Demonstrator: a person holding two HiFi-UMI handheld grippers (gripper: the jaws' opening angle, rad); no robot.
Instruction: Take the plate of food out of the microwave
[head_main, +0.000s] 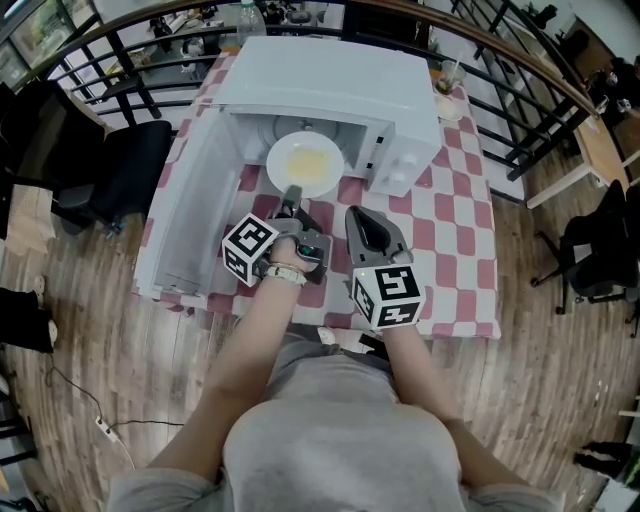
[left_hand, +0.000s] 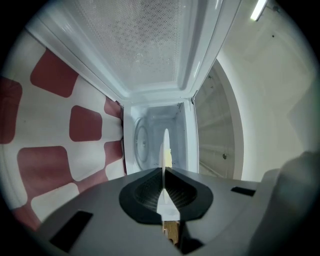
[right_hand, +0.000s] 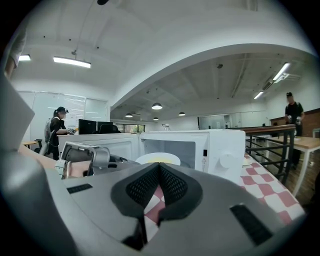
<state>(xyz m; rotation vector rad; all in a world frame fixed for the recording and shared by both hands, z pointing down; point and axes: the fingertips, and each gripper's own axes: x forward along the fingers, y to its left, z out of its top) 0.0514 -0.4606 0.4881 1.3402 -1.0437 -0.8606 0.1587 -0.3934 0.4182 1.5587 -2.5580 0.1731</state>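
The white microwave (head_main: 330, 85) stands on a red-and-white checked table (head_main: 450, 230), its door (head_main: 185, 200) swung open to the left. A white plate (head_main: 305, 163) of yellow food sits at the oven's mouth, partly out of it. My left gripper (head_main: 292, 192) is shut on the plate's near rim. In the left gripper view the plate (left_hand: 165, 147) shows edge-on, pinched between the pads of that gripper (left_hand: 164, 172), with the oven cavity behind. My right gripper (head_main: 358, 213) hovers just right of the left one, shut and empty (right_hand: 159, 166). It looks at the plate (right_hand: 158, 158) and the microwave (right_hand: 210, 147).
A drinking glass (head_main: 447, 85) stands on the table's far right corner, and a bottle (head_main: 250, 18) behind the microwave. A black railing (head_main: 520, 90) curves round the back. A dark chair (head_main: 125, 170) stands left of the open door. People stand far off in the room (right_hand: 57, 127).
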